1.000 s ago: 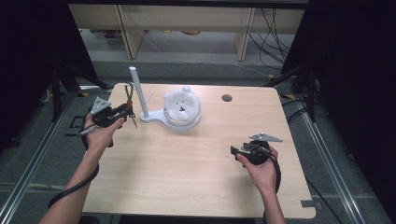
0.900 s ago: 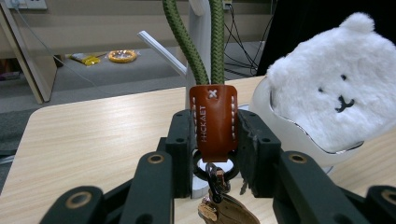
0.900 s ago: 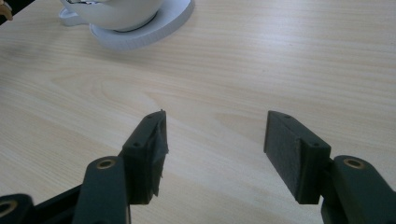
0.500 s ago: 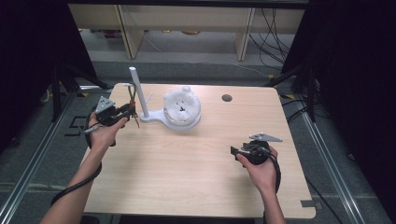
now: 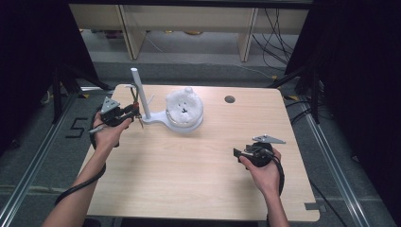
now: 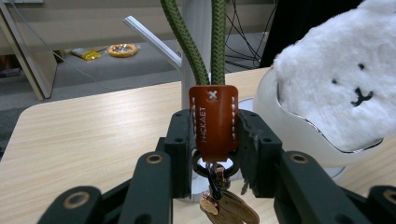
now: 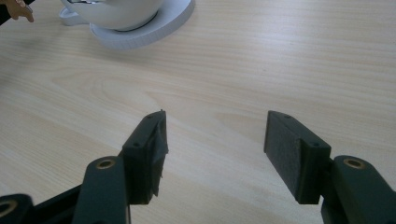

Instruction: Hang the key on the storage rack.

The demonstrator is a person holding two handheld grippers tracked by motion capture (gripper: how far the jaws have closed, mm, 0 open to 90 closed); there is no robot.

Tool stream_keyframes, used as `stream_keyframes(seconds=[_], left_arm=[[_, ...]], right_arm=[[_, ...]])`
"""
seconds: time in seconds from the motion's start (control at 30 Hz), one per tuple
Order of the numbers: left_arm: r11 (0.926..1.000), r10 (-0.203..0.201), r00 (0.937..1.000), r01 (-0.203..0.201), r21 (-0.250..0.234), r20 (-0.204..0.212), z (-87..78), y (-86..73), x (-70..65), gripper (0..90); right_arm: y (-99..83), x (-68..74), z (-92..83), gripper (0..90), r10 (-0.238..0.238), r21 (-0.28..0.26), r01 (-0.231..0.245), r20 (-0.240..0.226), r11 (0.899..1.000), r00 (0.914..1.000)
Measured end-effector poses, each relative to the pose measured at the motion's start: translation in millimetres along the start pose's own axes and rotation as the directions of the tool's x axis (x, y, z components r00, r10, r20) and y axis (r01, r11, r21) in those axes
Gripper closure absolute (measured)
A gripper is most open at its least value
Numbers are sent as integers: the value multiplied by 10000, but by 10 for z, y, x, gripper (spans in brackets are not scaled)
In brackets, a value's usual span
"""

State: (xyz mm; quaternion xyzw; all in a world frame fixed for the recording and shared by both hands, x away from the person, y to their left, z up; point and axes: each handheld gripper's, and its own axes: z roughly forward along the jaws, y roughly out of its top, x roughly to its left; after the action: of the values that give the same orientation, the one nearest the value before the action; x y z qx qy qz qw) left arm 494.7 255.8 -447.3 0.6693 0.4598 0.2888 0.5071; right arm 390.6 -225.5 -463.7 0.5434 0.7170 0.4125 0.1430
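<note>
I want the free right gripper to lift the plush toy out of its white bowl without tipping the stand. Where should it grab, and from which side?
Probably the plush toy's domed top, from straight above. The white bowl wraps its lower half, so only the soft upper part stands clear of the rim. The right gripper, open over bare table, could pinch that fluff.

Brown leather key fob point(image 6: 213, 119) on green cord point(image 6: 217, 42), pinched upright, perhaps keys below

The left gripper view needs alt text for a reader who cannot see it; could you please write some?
The left tongs are clamped on a brown leather key fob whose green cord loop rises out of frame. Behind stand a white post and a fluffy white toy in a white bowl, on a wooden table.
</note>
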Motion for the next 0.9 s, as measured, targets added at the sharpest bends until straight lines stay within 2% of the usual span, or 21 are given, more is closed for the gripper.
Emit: stream_keyframes(seconds=[0.2,0.37,0.4,0.43,0.47,0.67,0.9], left_arm=[[10000,77,10000,-77,9,-60,23,-6,-9,657],[9998,88,10000,-88,192,11,41,-21,-11,641],[9997,115,9999,-115,223,0,40,-25,-10,636],[9997,115,9999,-115,223,0,40,-25,-10,633],[9996,124,9999,-124,250,-19,40,-30,-8,628],[9996,119,9999,-118,240,-56,-8,-70,3,591],[9985,428,9990,-425,332,-94,-152,-133,-1,496]], right_arm=[[1,-12,1,405,-186,21,186,122,9998,9998],[1,-5,-9,405,-29,69,29,67,10000,10000],[6,-37,-8,404,-451,-52,452,180,9990,9988],[6,-37,-8,404,-451,-52,452,180,9990,9988],[0,-8,-8,405,-6,7,6,17,10000,10000],[-1,-8,-9,404,-20,65,20,48,10000,10000],[-3,-13,-8,404,-36,50,35,97,10000,9999]])
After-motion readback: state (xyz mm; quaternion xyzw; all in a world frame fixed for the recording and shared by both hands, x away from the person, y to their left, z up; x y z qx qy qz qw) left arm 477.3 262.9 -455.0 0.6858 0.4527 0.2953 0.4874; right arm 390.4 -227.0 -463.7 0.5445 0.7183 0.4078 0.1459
